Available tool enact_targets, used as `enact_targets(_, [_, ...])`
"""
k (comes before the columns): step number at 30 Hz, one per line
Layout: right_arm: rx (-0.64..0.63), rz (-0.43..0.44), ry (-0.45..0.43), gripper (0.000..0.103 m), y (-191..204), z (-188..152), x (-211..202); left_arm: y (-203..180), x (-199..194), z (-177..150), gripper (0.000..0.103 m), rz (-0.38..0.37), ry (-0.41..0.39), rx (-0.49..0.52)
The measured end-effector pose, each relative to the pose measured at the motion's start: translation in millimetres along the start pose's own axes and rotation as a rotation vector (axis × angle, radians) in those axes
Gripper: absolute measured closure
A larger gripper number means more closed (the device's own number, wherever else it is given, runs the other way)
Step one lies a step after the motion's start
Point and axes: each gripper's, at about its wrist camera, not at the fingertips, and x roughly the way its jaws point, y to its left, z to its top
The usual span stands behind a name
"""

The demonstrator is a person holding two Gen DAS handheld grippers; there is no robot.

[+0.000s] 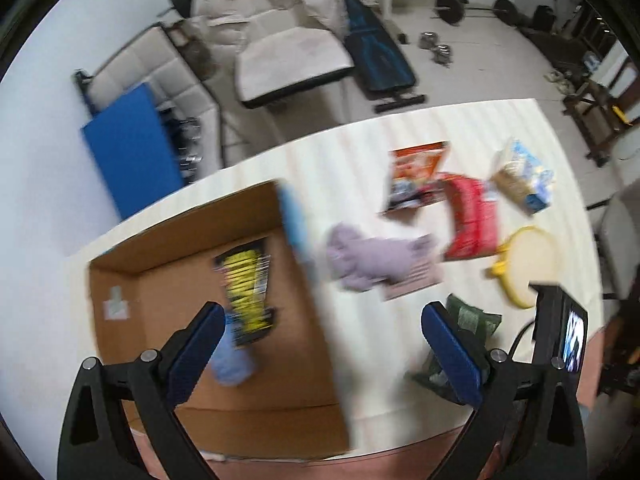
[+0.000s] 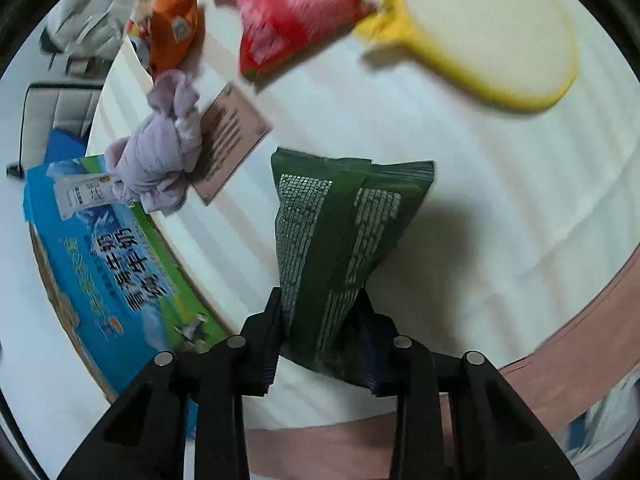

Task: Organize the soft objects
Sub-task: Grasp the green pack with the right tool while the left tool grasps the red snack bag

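Observation:
My left gripper [image 1: 322,320] is open and empty above the open cardboard box [image 1: 308,336], which holds a black-and-yellow packet [image 1: 246,288] and a pale blue soft item [image 1: 232,360]. My right gripper [image 2: 322,304] is shut on a dark green packet [image 2: 340,232], held just above the white table; the packet also shows in the left wrist view [image 1: 472,320]. A lilac cloth [image 2: 160,152] lies beside the box's blue printed side [image 2: 108,260]; it also shows in the left wrist view [image 1: 368,258].
On the white table [image 2: 500,200] lie a red packet [image 2: 296,12], an orange packet [image 2: 172,28], a yellow-rimmed sponge pad [image 2: 488,36], a pink card [image 2: 230,136] and a blue-and-tan packet [image 1: 524,178]. Sofa, bench and weights stand beyond the table.

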Motion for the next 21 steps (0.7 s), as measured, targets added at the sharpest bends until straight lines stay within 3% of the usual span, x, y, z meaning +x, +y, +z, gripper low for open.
enact_targets(7, [-0.089,-0.085,-0.075,0.070,-60,16,-63,-74,44,43,0.002,-0.196,0.138,0.016])
enact_targets(10, [-0.111,-0.124,-0.091,0.070,-87,34,-84,-101,76,60,0.002,-0.231,0.205,0.013])
enact_targets(13, [-0.107,-0.169,-0.091,0.070,-119,70,-99,-123,110,74,0.002,-0.226,0.252,0.014])
enact_targets(17, [-0.111,-0.171,-0.061,0.070,-132,92,-97,-145,143,88,0.008,-0.196,0.298,0.030])
enact_targets(18, [-0.116,-0.214,-0.092,0.070,-132,96,-96,-150,150,90,0.009,-0.186,0.309,0.035])
enact_targets(20, [-0.122,-0.222,-0.099,0.064,-130,99,-100,-157,161,92,0.012,-0.162,0.319,0.045])
enact_targets(21, [-0.129,-0.234,-0.099,0.058,-128,100,-100,-162,166,93,0.018,-0.149,0.326,0.057])
